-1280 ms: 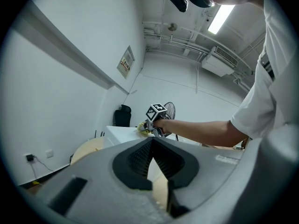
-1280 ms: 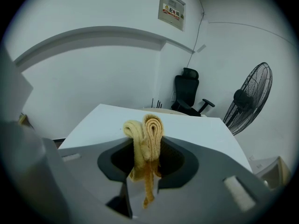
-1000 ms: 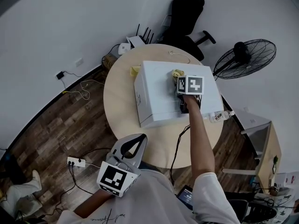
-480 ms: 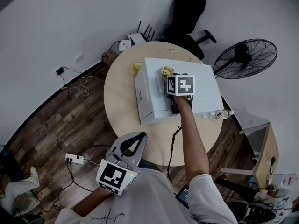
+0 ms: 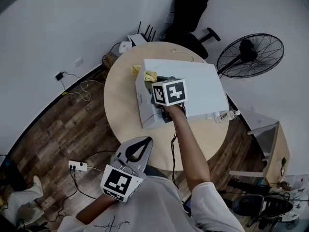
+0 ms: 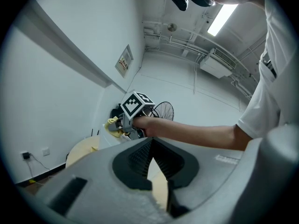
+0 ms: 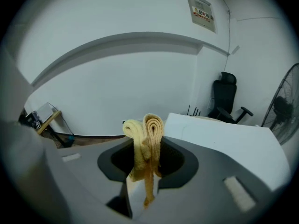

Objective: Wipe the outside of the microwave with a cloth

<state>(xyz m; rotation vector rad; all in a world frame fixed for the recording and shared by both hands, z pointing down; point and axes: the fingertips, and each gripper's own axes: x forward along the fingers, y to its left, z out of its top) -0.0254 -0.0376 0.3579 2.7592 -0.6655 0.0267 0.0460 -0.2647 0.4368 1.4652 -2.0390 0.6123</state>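
The white microwave (image 5: 195, 86) stands on a round wooden table (image 5: 120, 105). My right gripper (image 5: 155, 81) is shut on a folded yellow cloth (image 5: 150, 75) and holds it at the top's left edge, near the front corner. In the right gripper view the cloth (image 7: 146, 134) stands bunched between the jaws, with the microwave top (image 7: 224, 139) stretching away to the right. My left gripper (image 5: 140, 146) hangs low near the person's body, off the table, its jaws shut on nothing. The left gripper view shows the right gripper's marker cube (image 6: 135, 105) and the cloth (image 6: 113, 124).
A second bit of yellow cloth (image 5: 136, 69) lies at the microwave's back left. A water bottle (image 5: 224, 115) lies on the table's right edge. A fan (image 5: 248, 54), a black chair (image 5: 190, 13) and a router (image 5: 140, 37) stand behind. A power strip (image 5: 77, 166) lies on the floor.
My right gripper has dragged the cloth leftward across the microwave top, from near the middle to the left edge. The left gripper has stayed put.
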